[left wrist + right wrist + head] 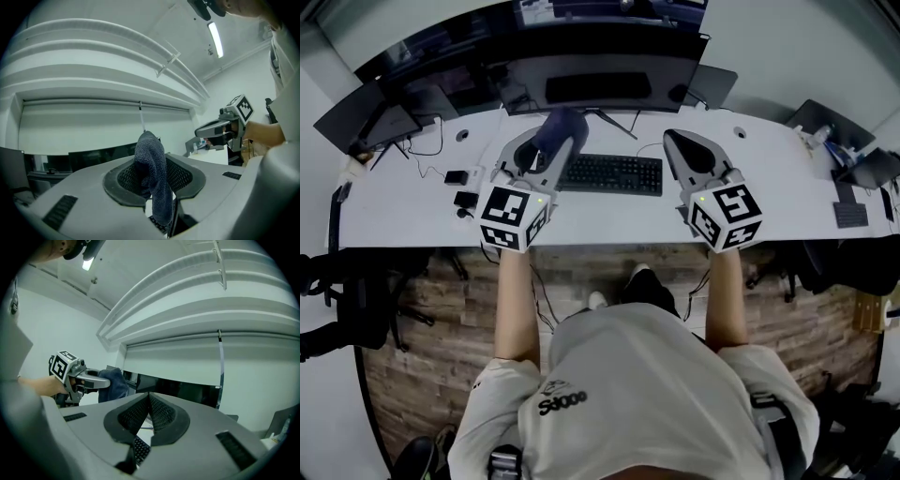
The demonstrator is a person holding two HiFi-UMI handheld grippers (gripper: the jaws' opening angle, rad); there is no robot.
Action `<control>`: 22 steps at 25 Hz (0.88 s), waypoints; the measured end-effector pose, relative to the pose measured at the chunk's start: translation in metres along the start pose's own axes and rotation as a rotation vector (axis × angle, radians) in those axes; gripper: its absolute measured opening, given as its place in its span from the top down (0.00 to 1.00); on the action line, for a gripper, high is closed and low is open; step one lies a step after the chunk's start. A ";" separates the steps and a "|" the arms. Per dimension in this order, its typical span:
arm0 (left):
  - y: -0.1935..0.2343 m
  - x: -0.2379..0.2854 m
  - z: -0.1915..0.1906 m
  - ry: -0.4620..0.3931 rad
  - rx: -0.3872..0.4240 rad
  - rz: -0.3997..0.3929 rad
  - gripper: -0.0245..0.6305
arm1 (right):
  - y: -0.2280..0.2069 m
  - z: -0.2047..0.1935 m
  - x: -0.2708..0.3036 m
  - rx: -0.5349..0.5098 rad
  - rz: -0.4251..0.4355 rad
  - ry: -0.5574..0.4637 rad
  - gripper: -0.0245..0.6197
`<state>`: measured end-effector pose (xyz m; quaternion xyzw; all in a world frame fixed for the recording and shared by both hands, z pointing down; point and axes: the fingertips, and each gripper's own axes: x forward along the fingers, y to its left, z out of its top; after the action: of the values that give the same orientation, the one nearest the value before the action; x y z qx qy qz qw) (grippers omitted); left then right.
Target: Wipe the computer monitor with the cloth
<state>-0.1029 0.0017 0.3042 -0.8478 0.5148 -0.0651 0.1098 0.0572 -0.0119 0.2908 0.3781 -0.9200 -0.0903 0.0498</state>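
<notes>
1. Over the white desk (778,187), a person is holding two grippers side by side, well apart, with the keyboard (614,174) lying between them.
2. The left gripper (152,182) is grasping a dark cloth (150,159), its jaws clenching on the fabric.
3. The cloth is poking up past the jaw tips in a rounded bunch, and a tail of it is drooping down between the pads.
4. In the head view the cloth is hanging over the desk just beyond the keyboard's left end.
5. The right gripper (149,414) is holding nothing, and its jaws are pressing together at the tips.
6. The monitor (600,80) is standing at the back of the desk behind the keyboard, its screen showing dark.
7. The cloth is sitting in front of the monitor, apart from the screen.
8. Both grippers are pointing toward the monitor.
</notes>
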 end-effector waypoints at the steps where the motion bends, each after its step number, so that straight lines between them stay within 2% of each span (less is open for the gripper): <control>1: -0.003 -0.003 0.002 -0.005 0.002 -0.005 0.77 | 0.003 0.000 -0.002 -0.008 -0.001 0.001 0.95; 10: -0.020 -0.021 0.007 -0.028 -0.006 -0.016 0.77 | 0.018 -0.011 -0.012 -0.017 0.022 0.025 0.95; 18: -0.018 -0.020 0.000 -0.011 0.009 -0.011 0.77 | 0.021 -0.014 -0.007 -0.045 0.033 0.033 0.95; 22: -0.019 -0.015 -0.003 0.003 0.017 -0.016 0.77 | 0.019 -0.017 -0.006 -0.021 0.041 0.028 0.95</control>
<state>-0.0941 0.0235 0.3122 -0.8507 0.5078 -0.0717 0.1156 0.0505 0.0035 0.3110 0.3597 -0.9258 -0.0936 0.0687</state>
